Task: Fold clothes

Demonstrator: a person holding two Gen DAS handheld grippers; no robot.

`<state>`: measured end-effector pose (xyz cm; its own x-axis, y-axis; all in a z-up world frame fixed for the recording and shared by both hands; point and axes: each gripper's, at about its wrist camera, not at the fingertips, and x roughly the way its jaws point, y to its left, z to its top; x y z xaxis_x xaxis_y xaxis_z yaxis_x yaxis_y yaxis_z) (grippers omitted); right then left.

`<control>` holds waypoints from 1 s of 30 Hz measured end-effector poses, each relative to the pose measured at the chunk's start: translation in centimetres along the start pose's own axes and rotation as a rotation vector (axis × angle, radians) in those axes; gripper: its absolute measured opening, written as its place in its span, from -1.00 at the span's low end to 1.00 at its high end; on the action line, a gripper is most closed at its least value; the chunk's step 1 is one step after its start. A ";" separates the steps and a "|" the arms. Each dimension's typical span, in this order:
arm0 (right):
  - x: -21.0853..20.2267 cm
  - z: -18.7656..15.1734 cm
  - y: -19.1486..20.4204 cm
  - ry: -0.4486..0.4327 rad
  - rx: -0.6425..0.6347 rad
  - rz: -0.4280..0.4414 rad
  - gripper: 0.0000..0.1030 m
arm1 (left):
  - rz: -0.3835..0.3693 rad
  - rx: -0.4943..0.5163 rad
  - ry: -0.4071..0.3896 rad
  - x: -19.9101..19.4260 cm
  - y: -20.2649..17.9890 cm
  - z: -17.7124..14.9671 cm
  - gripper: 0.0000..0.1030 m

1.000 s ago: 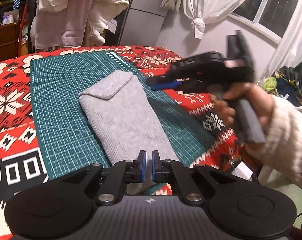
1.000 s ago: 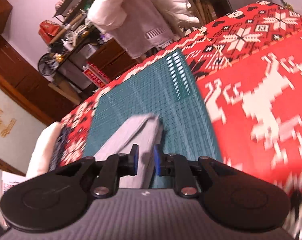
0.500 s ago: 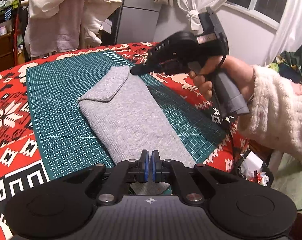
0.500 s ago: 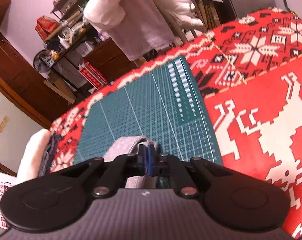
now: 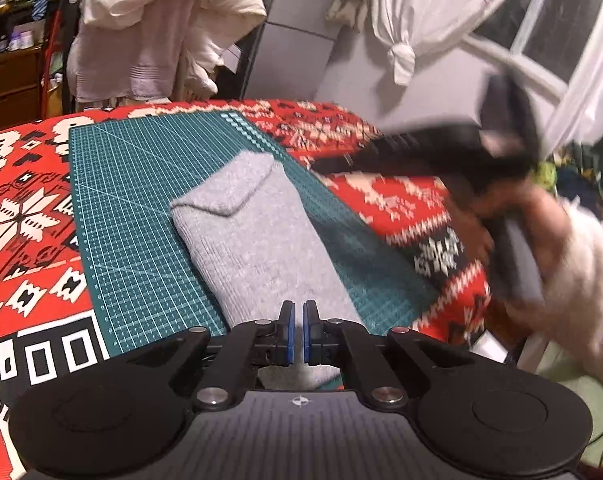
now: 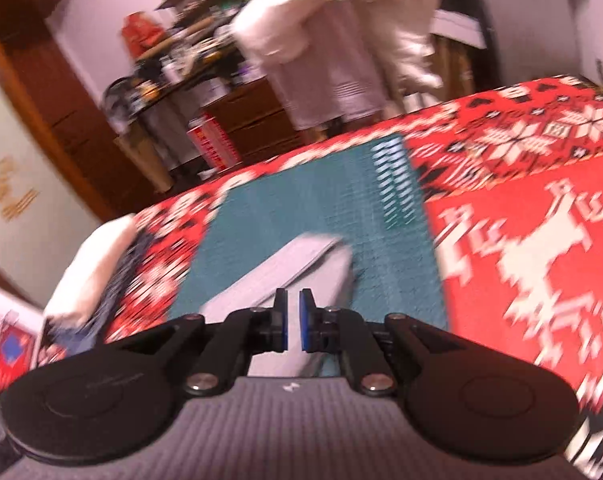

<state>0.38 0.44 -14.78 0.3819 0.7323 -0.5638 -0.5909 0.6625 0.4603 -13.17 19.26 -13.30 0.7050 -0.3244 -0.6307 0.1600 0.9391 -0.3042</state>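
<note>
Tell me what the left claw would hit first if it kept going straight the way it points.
Most likely the folded grey garment: the left claw points along its length, with the near end right under the fingertips. The height above the fabric is unclear, so a shallower line might skim over it to the green cutting mat.

Each handheld tool was built alike: a grey ribbed housing, stamped with a small white emblem at its front edge, was flanked by two round black discs. Black linkage arms, pinned with silver screw heads, were run forward to short fingers faced with blue pads (image 5: 288, 334). The left gripper (image 5: 295, 332) and the right gripper (image 6: 293, 325) were matched in this. A fluffy cream sleeve (image 5: 585, 280) was worn on the right arm, its outline blurred.
</note>
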 end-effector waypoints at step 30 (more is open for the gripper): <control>-2.6 -10.3 6.5 0.126 -0.097 0.046 -0.83 | 0.012 -0.125 0.079 1.3 0.7 -2.5 -0.95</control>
<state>-11.75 1.22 -17.45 0.2645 0.7321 -0.6277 -0.6736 0.6061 0.4230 -13.87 19.17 -16.07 0.6490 -0.3253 -0.6877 0.0606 0.9232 -0.3796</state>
